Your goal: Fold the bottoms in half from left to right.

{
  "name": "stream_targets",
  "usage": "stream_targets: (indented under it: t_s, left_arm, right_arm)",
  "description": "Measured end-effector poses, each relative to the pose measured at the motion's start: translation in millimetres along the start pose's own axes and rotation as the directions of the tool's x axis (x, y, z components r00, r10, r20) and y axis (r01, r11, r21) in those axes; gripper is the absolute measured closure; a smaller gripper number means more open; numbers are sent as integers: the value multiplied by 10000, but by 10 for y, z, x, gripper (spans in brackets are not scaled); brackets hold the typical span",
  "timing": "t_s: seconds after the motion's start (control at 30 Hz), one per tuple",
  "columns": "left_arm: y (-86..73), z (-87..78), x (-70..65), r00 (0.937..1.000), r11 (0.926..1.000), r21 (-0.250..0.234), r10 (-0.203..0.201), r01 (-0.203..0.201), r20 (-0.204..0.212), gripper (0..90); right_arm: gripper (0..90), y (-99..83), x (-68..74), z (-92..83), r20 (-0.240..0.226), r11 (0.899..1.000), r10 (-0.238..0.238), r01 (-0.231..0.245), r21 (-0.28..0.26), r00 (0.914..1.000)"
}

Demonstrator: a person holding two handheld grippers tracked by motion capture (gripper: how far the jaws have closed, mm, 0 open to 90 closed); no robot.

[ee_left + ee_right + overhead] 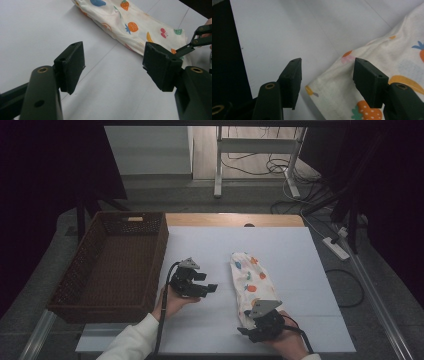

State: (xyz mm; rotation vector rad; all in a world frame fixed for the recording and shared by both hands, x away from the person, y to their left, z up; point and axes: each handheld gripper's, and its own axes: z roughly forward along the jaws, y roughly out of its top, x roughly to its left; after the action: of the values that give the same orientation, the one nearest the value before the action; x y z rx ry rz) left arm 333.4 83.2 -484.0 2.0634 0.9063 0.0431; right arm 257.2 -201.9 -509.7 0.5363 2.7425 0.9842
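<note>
Right hand-held gripper: released, jaws spread either side of the near corner of the cloth; probably lined up to pinch that hem, though nothing is grasped yet
Left hand-held gripper: released too, jaws wide, held just left of the cloth and pointing at it; likely waiting to take the other edge
Cloth: soft cream fabric with a fruit print, lying long and narrow near the middle of the surface, slightly rumpled
Surface: smooth, matte, pale sheet
Basket: brown woven, rectangular, open-topped, at the left; plausibly where the cloth is bound
</note>
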Motion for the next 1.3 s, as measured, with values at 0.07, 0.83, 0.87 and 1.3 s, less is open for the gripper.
stream_targets:
  t_s: [0.07,0.83,0.87,1.3]
  left_arm:
    - [0,-4,4,10000,10000,-1,15,-15,-1,328]
    - [2,-38,23,10000,9999,-74,-81,82,45,325]
    - [2,-36,21,10000,9999,-71,-81,81,42,323]
    - [4,-60,32,9999,9998,-148,-140,140,25,323]
  right_arm:
    - [406,-3,-1,16,24,9999,-23,23,127,10000]
    - [794,-26,-91,21,1045,9933,99,-218,1136,9945]
    - [804,-21,-92,18,1115,9925,58,-193,1206,9938]
    - [819,138,93,43,464,9995,122,-136,294,9988]
